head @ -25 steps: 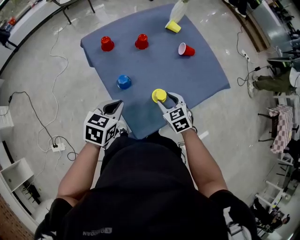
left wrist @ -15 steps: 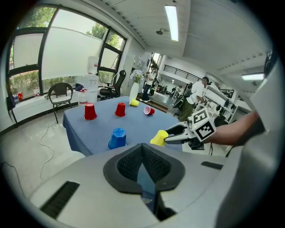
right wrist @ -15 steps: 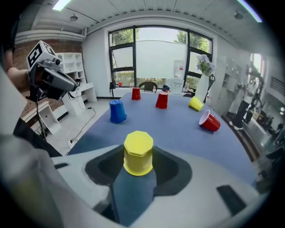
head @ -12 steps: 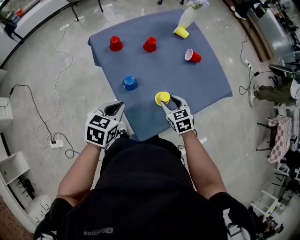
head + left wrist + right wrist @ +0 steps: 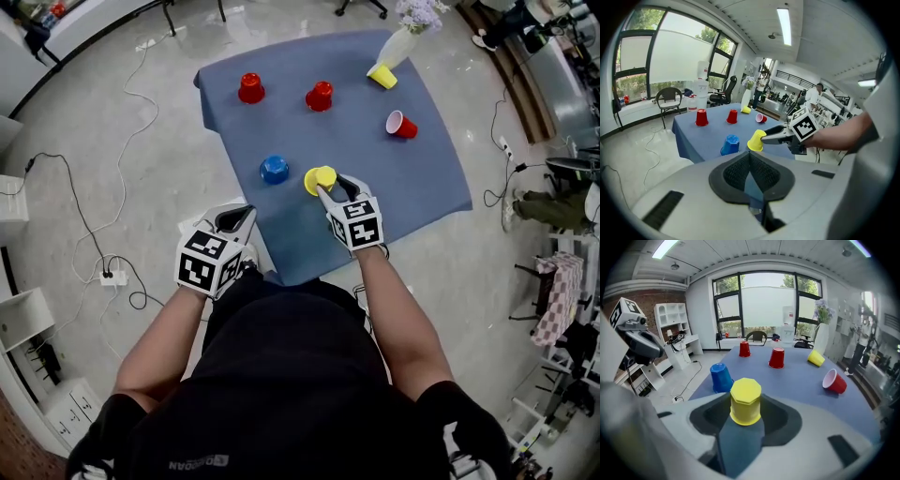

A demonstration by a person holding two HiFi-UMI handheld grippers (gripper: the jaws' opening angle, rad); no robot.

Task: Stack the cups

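Right gripper (image 5: 333,187) sits just below the centre of the head view, and its jaws are clamped on the yellow cup (image 5: 320,178), one on each side. The cup is upside down, flat bottom up, sitting snug between the dark pads in the right gripper view. From the left gripper view it leans slightly, close beside the blue cup (image 5: 274,170), which stands upside down on the table (image 5: 412,178) just to its left.

Over at the lower left, the left gripper (image 5: 236,217) has its jaws pressed together with nothing between them. It hangs off the near corner of the blue-covered table, above the floor.

Up the frame now: the far-left red cup (image 5: 250,88) and the middle red cup (image 5: 319,96) both stand upside down near the far edge, well apart from each other. To the right, the tipped red cup (image 5: 401,125) lies on its side, its white inside showing. At the top right corner the tipped yellow cup (image 5: 381,76) lies on its side just beside a white vase (image 5: 398,44) with flowers.
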